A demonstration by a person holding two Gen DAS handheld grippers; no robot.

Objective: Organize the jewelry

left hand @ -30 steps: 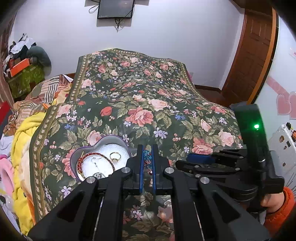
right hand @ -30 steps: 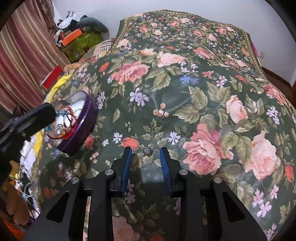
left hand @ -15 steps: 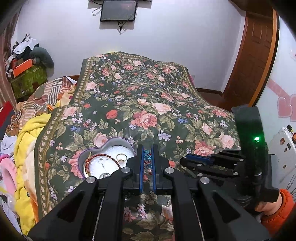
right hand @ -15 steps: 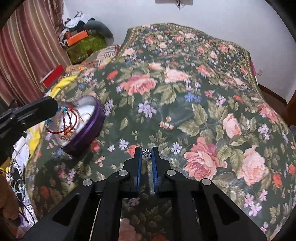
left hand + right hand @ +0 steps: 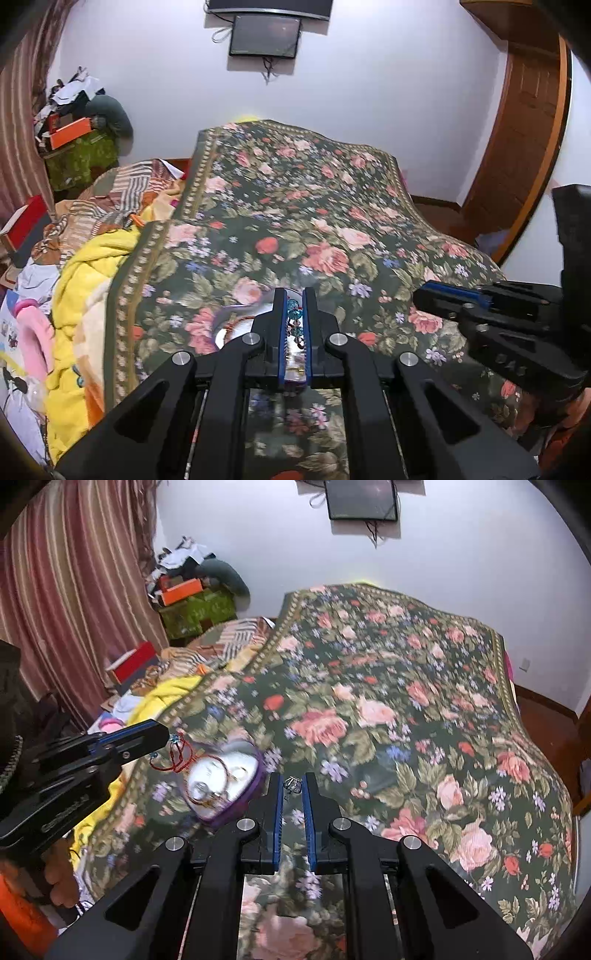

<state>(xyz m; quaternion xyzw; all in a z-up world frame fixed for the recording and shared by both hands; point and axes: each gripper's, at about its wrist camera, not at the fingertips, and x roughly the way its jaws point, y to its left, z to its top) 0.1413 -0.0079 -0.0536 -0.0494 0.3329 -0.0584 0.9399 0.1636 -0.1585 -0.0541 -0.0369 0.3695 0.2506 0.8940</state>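
1. Our right gripper (image 5: 292,790) is clenched on a small silver ring (image 5: 293,783) at its fingertips, held above the floral bedspread (image 5: 406,720).
2. The purple heart-shaped box (image 5: 225,788) lies just left of that claw, slightly nearer, so the ring goes leftward.
3. Our left gripper (image 5: 294,314) grasps a beaded bracelet (image 5: 294,314), seemingly over the box; blur hides its edge.

No readable text, label, brand or number anywhere. Only embossed marks on the side of the right gripper (image 5: 436,295) at lower right, and on the left gripper (image 5: 162,734) at lower left, too blurred to read.
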